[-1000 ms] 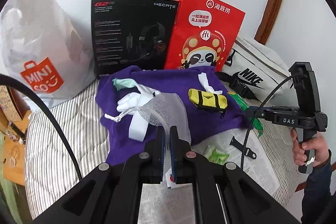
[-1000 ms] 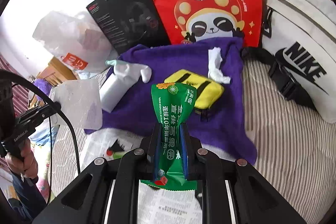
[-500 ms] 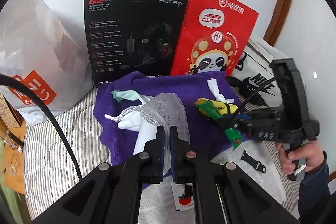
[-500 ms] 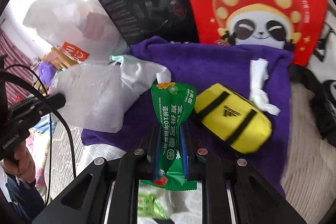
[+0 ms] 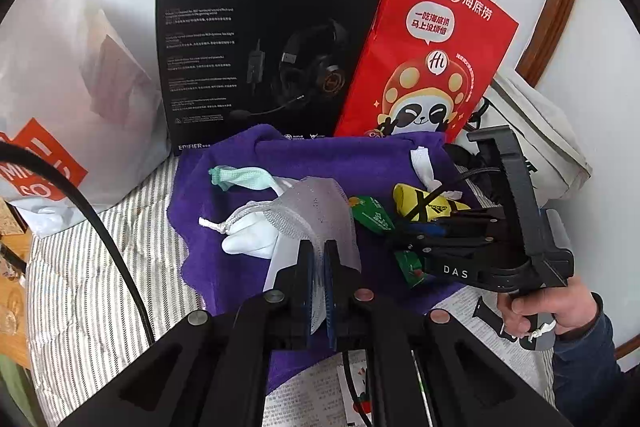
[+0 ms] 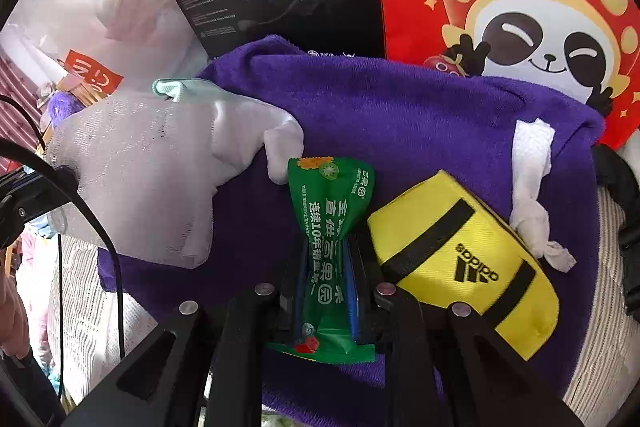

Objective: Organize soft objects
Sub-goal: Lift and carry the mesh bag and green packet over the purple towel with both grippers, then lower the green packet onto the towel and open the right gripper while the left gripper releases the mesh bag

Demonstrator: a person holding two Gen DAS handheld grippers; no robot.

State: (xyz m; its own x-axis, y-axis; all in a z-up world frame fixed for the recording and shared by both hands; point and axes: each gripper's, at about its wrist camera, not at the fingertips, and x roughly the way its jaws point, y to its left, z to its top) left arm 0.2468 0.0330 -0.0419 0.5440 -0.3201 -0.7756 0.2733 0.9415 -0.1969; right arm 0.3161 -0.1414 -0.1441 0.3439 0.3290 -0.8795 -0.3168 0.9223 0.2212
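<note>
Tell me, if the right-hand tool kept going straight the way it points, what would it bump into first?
Probably the purple towel, just past the tip of the green snack packet the right tool holds; depth is hard to judge.

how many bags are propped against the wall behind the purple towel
3: a translucent white plastic bag at far left, a red paper bag right of the black headset box, and a white Nike bag at far right. More may hide behind them.
</note>
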